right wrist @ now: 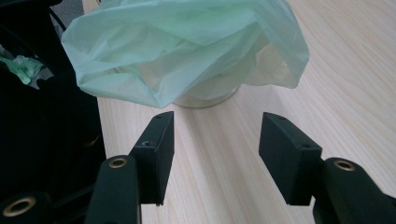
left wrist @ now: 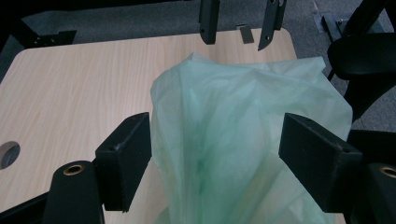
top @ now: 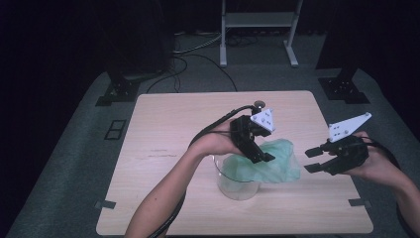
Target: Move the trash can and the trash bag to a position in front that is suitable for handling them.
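A pale wooden tabletop (top: 163, 129) carries a clear container (top: 237, 186) near its front edge, draped with a green plastic bag (top: 277, 161). Left hand-held gripper (top: 258, 152) straddles the bag, jaws apart; right hand-held gripper (top: 313, 159) hovers near the right edge, wide and empty

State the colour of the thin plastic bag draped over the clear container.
Pale translucent green bag; the right gripper view shows it best.
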Action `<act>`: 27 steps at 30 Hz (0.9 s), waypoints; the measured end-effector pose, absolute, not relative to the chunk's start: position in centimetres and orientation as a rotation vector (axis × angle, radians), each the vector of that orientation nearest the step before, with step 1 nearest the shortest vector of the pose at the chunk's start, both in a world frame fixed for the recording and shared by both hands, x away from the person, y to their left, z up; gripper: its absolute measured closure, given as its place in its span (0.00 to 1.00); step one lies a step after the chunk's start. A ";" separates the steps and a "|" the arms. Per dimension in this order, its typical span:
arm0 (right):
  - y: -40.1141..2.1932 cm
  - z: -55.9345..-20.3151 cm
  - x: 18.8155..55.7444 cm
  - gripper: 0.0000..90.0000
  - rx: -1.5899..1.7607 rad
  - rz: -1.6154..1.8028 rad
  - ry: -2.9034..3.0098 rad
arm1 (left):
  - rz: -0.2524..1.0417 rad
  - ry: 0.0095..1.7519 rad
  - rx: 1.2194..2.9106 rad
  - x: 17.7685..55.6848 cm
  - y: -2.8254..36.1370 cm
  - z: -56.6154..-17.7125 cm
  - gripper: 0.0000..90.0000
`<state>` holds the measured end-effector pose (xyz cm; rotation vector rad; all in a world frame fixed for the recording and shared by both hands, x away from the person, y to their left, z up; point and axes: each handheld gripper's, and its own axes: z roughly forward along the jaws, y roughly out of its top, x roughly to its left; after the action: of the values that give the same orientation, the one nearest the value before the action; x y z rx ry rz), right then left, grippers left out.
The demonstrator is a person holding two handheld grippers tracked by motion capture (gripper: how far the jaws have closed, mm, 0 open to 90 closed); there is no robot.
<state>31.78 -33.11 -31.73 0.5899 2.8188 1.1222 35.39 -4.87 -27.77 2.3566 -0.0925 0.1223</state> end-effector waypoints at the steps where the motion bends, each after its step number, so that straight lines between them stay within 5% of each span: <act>1: -33.1 -31.7 31.8 0.50 0.592 1.124 2.818 | 0.119 -0.096 2.357 35.4 -5.1 -27.8 0.28; 20: -33.3 -31.8 31.7 0.51 0.588 1.115 2.822 | 0.076 -0.168 2.389 35.8 -7.1 -28.3 0.55; 27: -33.2 -31.9 31.7 0.51 0.586 1.120 2.824 | 0.081 -0.225 2.405 35.5 -7.3 -28.8 0.74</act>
<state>31.68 -33.25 -31.85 0.5863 2.8242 1.1197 35.51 -7.32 -28.76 2.4053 -0.2254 0.0812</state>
